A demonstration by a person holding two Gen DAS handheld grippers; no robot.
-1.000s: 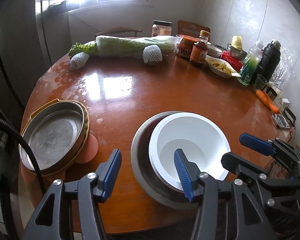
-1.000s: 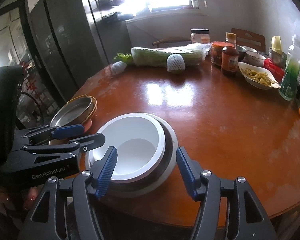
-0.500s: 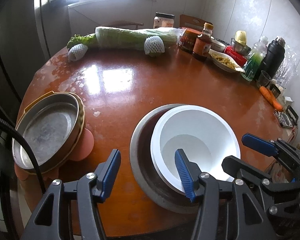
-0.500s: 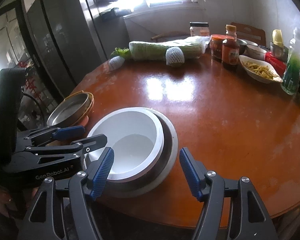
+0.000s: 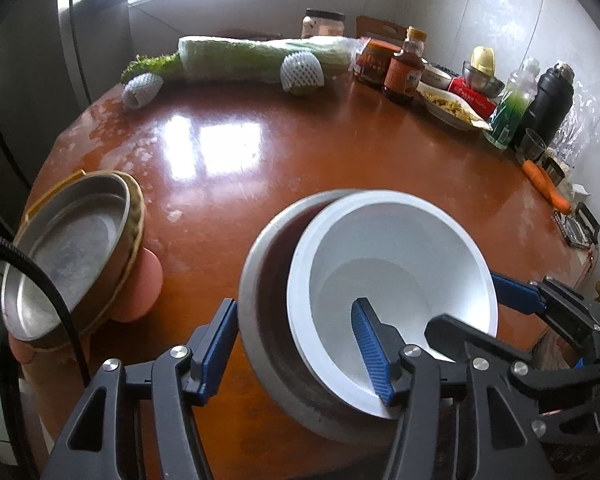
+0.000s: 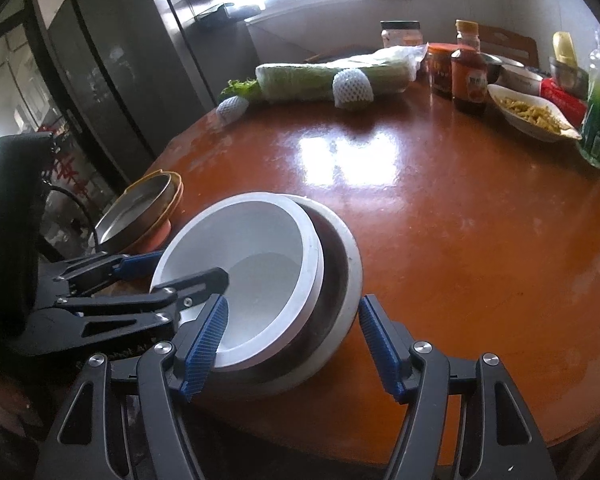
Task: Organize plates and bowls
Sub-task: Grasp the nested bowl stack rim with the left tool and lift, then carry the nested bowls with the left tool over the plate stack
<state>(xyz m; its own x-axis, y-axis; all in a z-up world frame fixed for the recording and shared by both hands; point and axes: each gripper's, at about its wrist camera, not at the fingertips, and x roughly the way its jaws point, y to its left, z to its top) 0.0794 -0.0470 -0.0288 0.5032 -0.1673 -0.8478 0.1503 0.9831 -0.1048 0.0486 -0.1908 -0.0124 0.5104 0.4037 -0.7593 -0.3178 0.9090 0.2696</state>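
A white bowl (image 5: pixel 396 272) sits nested in a larger grey bowl (image 5: pixel 272 344) at the near edge of the round brown table (image 5: pixel 284 152). The pair looks tilted toward me. My left gripper (image 5: pixel 296 348) is open, with its jaws astride the near left rims of both bowls. My right gripper (image 6: pixel 292 332) is open, with its jaws astride the near rims of the white bowl (image 6: pixel 252 264) and grey bowl (image 6: pixel 340 280). A metal plate (image 5: pixel 64 248) rests on stacked yellow and pink dishes at the left edge; it also shows in the right wrist view (image 6: pixel 140 208).
Cabbage (image 5: pixel 252 60), net-wrapped fruits (image 5: pixel 302 72), jars and a sauce bottle (image 5: pixel 404 76) line the far edge. A dish of food (image 5: pixel 452 110), green bottle (image 5: pixel 512 112), black flask (image 5: pixel 548 100) and carrot (image 5: pixel 544 184) stand at the right. A dark fridge (image 6: pixel 112 80) stands at the left.
Both grippers have moved forward onto the nested bowls, so the jaws now straddle their rims. The bowls appear tipped up toward me.
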